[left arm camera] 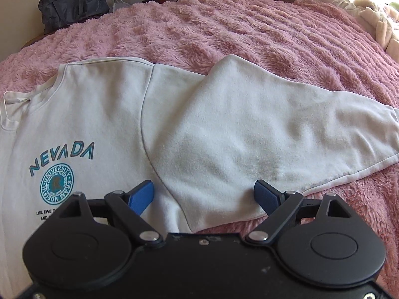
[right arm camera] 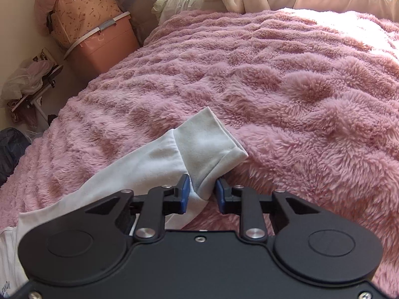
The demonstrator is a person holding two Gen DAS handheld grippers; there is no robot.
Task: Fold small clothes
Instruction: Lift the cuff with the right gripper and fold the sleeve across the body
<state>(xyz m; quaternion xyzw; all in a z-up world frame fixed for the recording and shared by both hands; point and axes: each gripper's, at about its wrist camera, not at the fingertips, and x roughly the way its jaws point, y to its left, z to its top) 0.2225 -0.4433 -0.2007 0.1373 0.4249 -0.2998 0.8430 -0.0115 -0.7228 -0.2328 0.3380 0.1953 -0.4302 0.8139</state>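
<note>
**White sweatshirt on pink bed, right jaws around sleeve fold**

Sweatshirt (left arm camera: pixel 104 114): white, soft matte knit, lying flat on a bed blanket (left arm camera: pixel 249 32) of pink, deep-pile fleece with wavy ridges. Chest print in teal reads "NEVADA" above a round seal. Ribbed neckline at far left. One sleeve (left arm camera: pixel 261 129) spreads broad and tapered to the right, hemmed at the cuff end.

Left gripper (left arm camera: pixel 203 195): black hinged body, blue ribbed pads. Jaws stand wide open, nothing pinched. Armpit seam and lower sleeve edge lie between and just ahead of the pads; contact with the cloth cannot be told.

Right gripper (right arm camera: pixel 202 195): same build. Jaws narrow, a doubled-over part of the sleeve (right arm camera: pixel 207 144) sits between them. The left pad touches the fabric; a slim gap shows at the right pad, so a firm grip cannot be told. The folded cuff points up and away from the jaws, the rest trails down-left over the fleece.

Beside the bed: a pink storage box (right arm camera: pixel 99 47), a dark bag (left arm camera: pixel 72 2).
</note>
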